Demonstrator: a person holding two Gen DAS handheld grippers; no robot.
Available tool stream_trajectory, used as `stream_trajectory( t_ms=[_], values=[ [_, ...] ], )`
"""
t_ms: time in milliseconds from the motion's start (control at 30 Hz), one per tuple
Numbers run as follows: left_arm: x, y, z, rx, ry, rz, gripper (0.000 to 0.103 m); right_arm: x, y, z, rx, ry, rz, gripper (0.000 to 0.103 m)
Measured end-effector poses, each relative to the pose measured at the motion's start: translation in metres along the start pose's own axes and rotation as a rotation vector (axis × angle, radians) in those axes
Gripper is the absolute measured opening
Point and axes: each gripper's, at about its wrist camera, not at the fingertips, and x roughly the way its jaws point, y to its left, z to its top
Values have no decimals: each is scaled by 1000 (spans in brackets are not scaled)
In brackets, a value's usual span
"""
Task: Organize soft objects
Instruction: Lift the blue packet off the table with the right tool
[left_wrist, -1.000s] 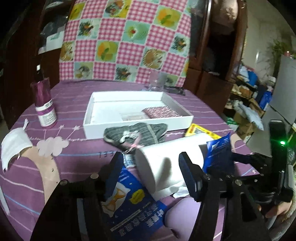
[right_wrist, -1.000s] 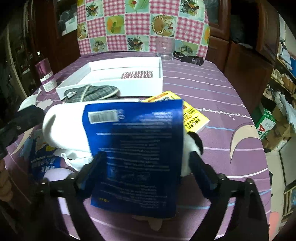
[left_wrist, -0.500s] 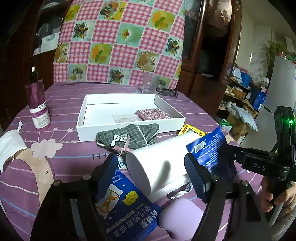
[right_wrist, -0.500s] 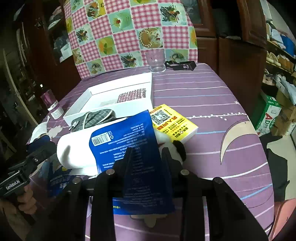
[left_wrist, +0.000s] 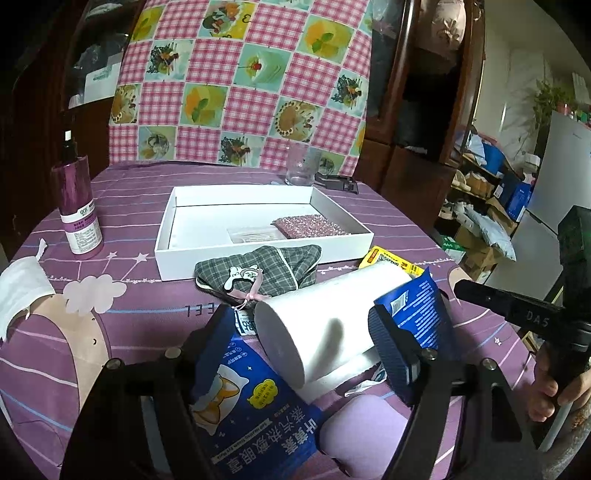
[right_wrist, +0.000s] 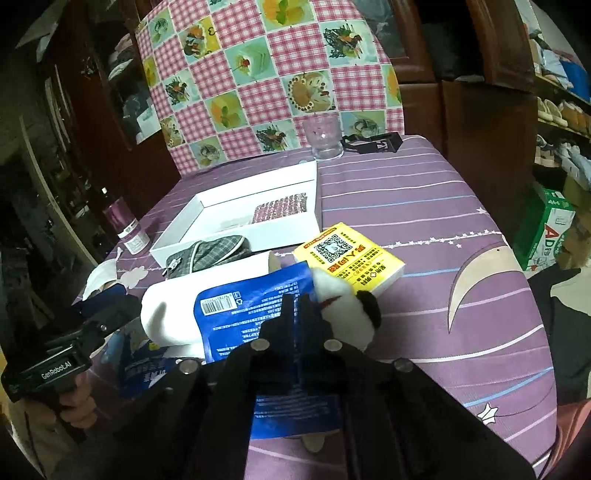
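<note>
- blue packet (right_wrist: 255, 325) w/ barcode sits pinched in the right hand-held gripper (right_wrist: 297, 299), jaws fully closed on it, lifted over the front of the bench (right_wrist: 424, 206) (right wrist view).
- same view: packet overlaps a white paper roll (right_wrist: 166, 314) to its left; a white plush w/ black ear (right_wrist: 351, 314) is touching its right edge, yellow pack (right_wrist: 349, 258) just behind that.
- grey plaid pouch (right_wrist: 207, 253) lies against the front wall of the white box (right_wrist: 236, 206); pink glittery pad (right_wrist: 282, 210) is inside the box.
- left wrist view: left hand-held gripper (left_wrist: 299, 332) wide open, its fingers either side of the paper roll (left_wrist: 325, 325), pads not pressing it.
- second blue packet (left_wrist: 255, 406) w/ a cartoon lies flat under the left finger; lilac soft item (left_wrist: 362, 428) near the front edge.
- plaid pouch (left_wrist: 266, 273) in front of the box (left_wrist: 258, 206); purple bottle (left_wrist: 77, 210) and white mask (left_wrist: 18, 291) far left, glass (left_wrist: 301, 168) behind the box.
</note>
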Motion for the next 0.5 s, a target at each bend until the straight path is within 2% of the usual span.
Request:
stream_trajectory(
  t_ms=[267,367,433,467,500],
  values=[
    [1,2,1,-13,7,-3,75,-5,-8,2,31,-20,-2,2],
    [2,2,1,-14,9,-7,75,-4,-15,2,52,4,48,3],
    [2,1,0,-11,12,-12,75,-2,-20,1,89,26,69,8],
    [3,0,0,-8,14,-13,75,-1,-22,0,100,33,69,17],
    [3,-1,0,-4,18,-15,75,-1,-23,0,106,35,68,32]
  ],
)
